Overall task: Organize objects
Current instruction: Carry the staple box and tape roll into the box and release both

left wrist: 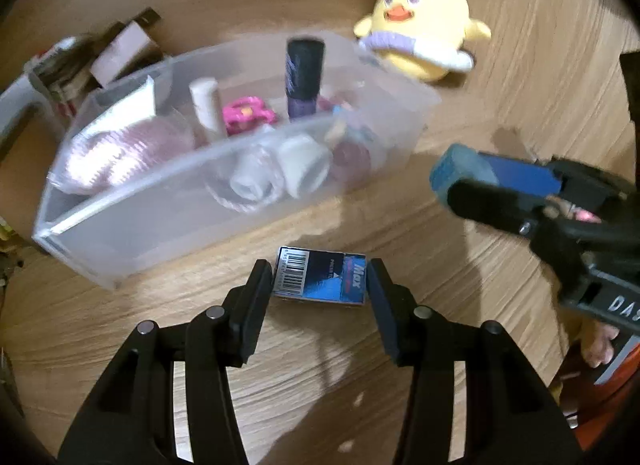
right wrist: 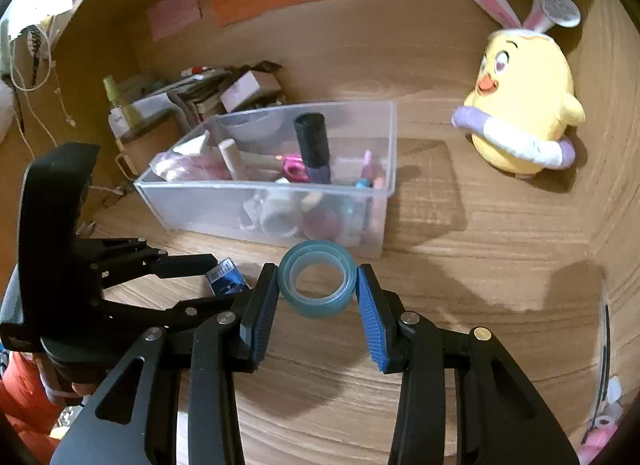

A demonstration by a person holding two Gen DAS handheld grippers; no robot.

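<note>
The clear bin (right wrist: 280, 221) stands on the wooden table (right wrist: 460, 285) and serves as the reference for all positions here. It already contains a dark upright tube (right wrist: 314, 147), a pink clip (right wrist: 294, 169), a pale stick (right wrist: 231, 159) and several round items pressed against its front wall.

Right gripper (right wrist: 317, 289): clamped on a roll of tape (right wrist: 317, 285), one pad on each side of the roll's outer wall. The roll is held with its open core facing the camera, just in front of the bin's front wall and above the table. This grip across the width keeps the roll from rotating out of the pads. In the left wrist view the same gripper (left wrist: 460, 181) sits to the right of the bin.

Left gripper (left wrist: 320, 281): jaws spread wide, one finger on each side of a small blue box (left wrist: 320, 277) lying flat on the table in front of the bin. The pads appear to stand at its short ends without closing; actual contact cannot be confirmed.

Judgement: both items are destined for the bin. The tape is ready for transfer over the front wall; the box awaits closure.

A yellow plush chick (right wrist: 520, 105) sits to the right of and behind the bin, well apart.
</note>
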